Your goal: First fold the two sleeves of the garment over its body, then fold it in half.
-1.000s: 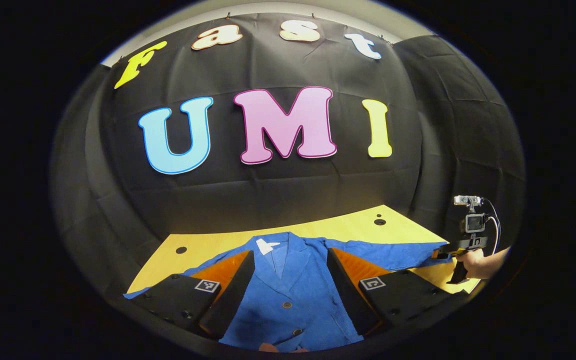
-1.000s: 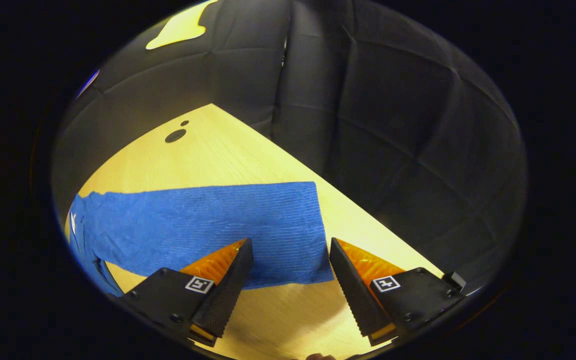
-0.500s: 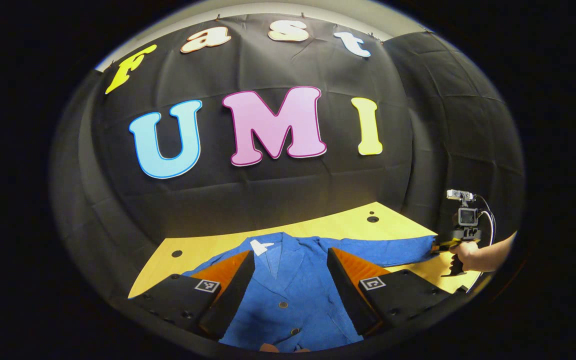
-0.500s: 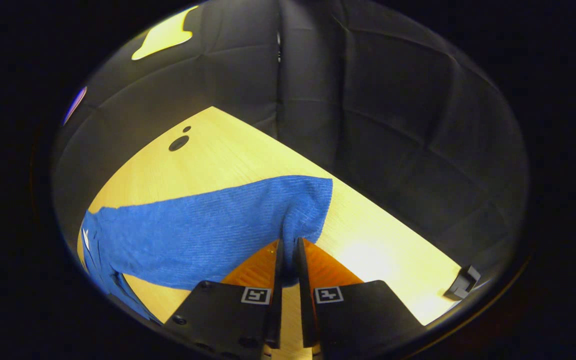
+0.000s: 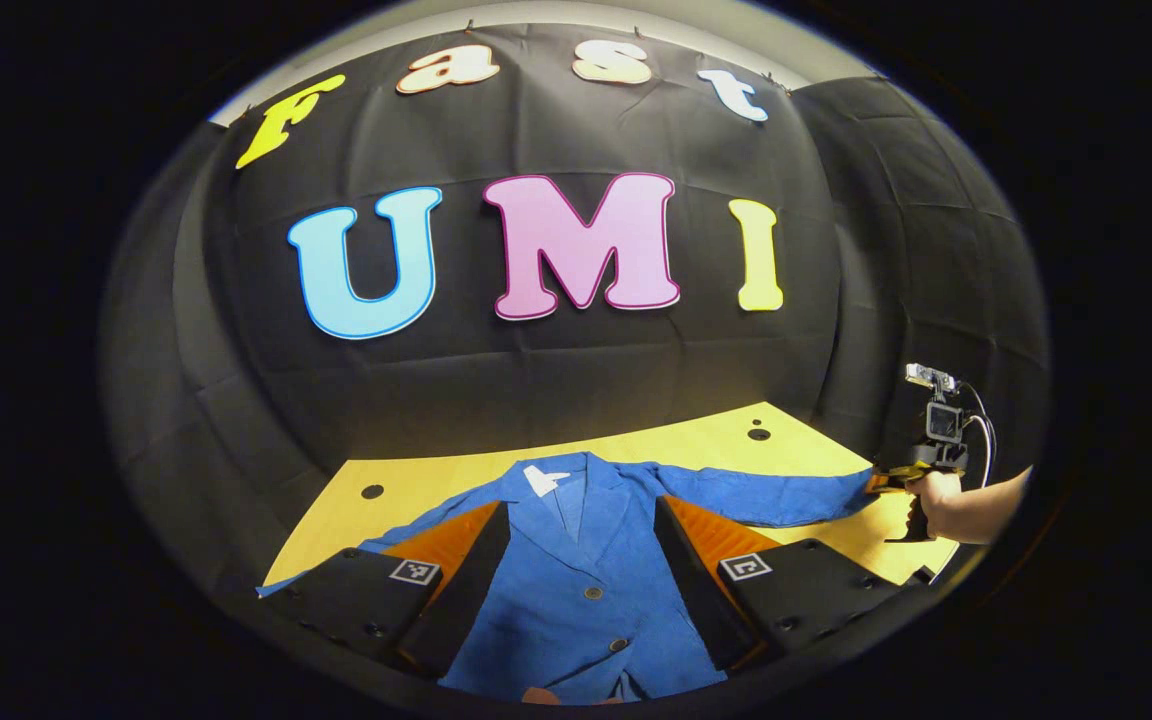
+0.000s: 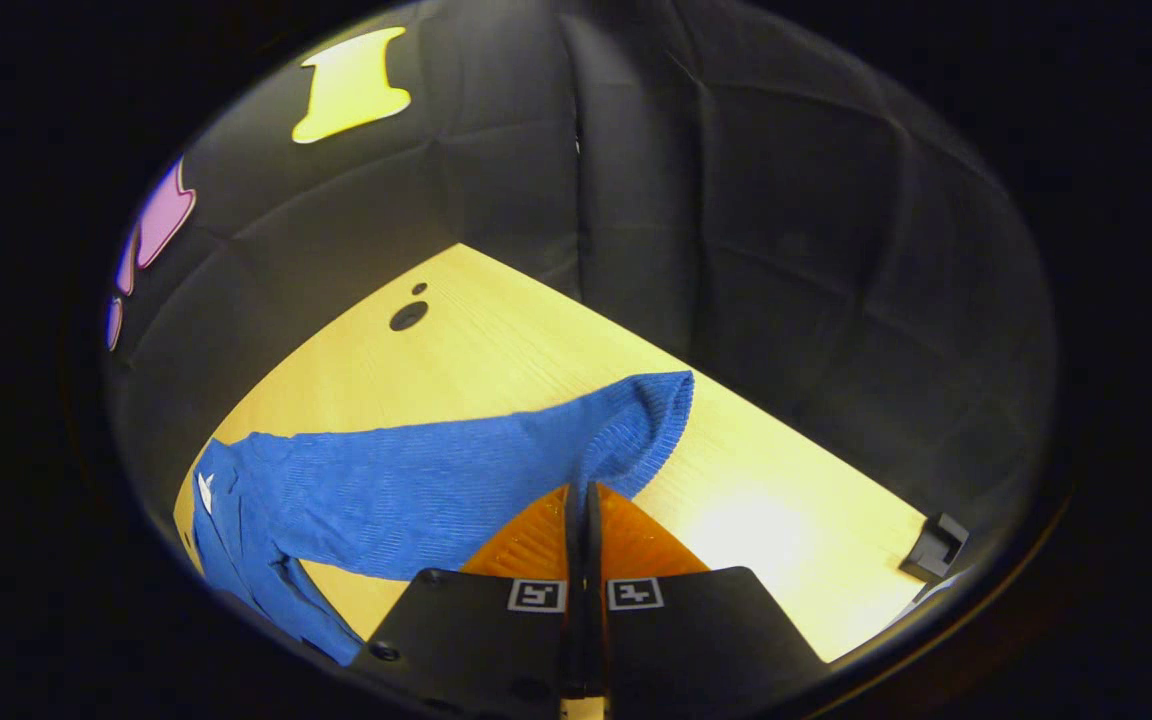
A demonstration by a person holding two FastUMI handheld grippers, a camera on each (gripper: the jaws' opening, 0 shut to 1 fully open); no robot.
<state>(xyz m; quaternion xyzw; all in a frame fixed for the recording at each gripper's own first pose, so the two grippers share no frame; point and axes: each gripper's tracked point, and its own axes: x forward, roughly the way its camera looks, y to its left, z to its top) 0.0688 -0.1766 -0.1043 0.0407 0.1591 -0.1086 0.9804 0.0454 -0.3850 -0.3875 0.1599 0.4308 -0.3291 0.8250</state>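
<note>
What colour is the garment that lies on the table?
The garment is blue, with a fine ribbed texture; the right gripper view shows it best.

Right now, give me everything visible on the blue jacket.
The blue jacket looks like ribbed, corduroy-like cloth, with a collar, a white neck label and dark front buttons. It lies face up on the wooden table, sleeves spread outward. The right gripper is shut on the right sleeve's cuff, raising it off the table. The left gripper hangs open over the chest.
</note>
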